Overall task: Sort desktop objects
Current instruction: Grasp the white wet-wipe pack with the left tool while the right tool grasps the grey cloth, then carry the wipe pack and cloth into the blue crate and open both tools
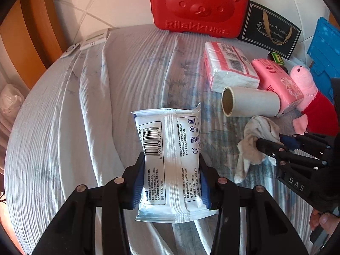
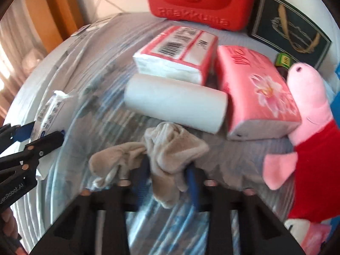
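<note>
Currently you are holding two items at once over the cloth-covered table [image 1: 63, 110].

Item one: the wipes pack [image 1: 170, 161], white, barcode side up. Your left gripper [image 1: 172, 180] is pinching it across its middle, jaws closed on its long sides, over the cloth's middle.

Item two: the rag [image 2: 163, 146], grey and crumpled. Your right gripper [image 2: 167, 182] is closed on it, jaws nearly together with the fabric bunched between the pads [image 2: 192, 182], just in front of the roll [image 2: 176, 104].

Handling: the pack is bowing in at the grip, so you are best carrying it level and not squeezing harder. The rag is trailing loose folds; lifting it straight up should keep them from dragging the roll.

Neighbours, toward the far right corner: two tissue packs [image 2: 178, 53] [image 2: 259, 97], pig toy [image 2: 310, 106], red case [image 2: 199, 2], black bag [image 2: 289, 29].

View notes: the left wrist view is giving the pack's print, the roll's open core, a blue crate [image 1: 325, 48] at the right edge and remotes [image 1: 93, 39] at the far left edge. The right wrist view, blurred, is showing the rag's grip head-on and the pack only edge-on.
</note>
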Demonstrator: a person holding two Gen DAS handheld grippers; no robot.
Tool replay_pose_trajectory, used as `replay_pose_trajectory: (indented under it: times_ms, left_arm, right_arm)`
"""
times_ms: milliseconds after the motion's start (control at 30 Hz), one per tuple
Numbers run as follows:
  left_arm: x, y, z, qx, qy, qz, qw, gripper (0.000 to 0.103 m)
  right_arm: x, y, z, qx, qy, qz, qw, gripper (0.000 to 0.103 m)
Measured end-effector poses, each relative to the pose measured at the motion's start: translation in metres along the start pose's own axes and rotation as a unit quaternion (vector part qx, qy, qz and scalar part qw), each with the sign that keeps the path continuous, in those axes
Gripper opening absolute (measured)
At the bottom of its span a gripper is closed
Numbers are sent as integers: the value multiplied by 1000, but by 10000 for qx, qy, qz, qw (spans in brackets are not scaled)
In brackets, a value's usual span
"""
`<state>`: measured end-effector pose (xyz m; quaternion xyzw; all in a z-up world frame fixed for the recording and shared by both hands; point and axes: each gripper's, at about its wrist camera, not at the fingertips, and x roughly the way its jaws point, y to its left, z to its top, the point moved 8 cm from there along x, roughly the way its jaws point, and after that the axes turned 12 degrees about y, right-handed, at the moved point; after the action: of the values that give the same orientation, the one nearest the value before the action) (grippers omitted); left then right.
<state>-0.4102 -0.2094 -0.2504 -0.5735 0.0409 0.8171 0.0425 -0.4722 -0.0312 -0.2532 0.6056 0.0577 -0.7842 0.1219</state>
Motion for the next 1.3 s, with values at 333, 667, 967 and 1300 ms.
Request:
replay_pose_trajectory:
  times_ms: [333, 667, 967, 1300]
  left_arm:
    - [-75, -31, 3, 226, -750, -150, 9968, 43]
    - [-188, -125, 1, 538, -1780, -472, 9814, 43]
    - [-278, -274, 7, 1146, -2484, -911, 9575, 43]
    - [-339, -456, 1, 1965, -2600, -1460, 9340, 43]
  right_arm:
    - [-104, -7, -4, 124, -1113, 85, 9937, 19]
    - [-265, -66, -46, 571, -2578, -337, 9639, 19]
    - [-397, -166, -116, 1055, -3310, -898, 9334, 20]
    - [-495, -312, -213, 1816, -3669, -1717, 8960, 20]
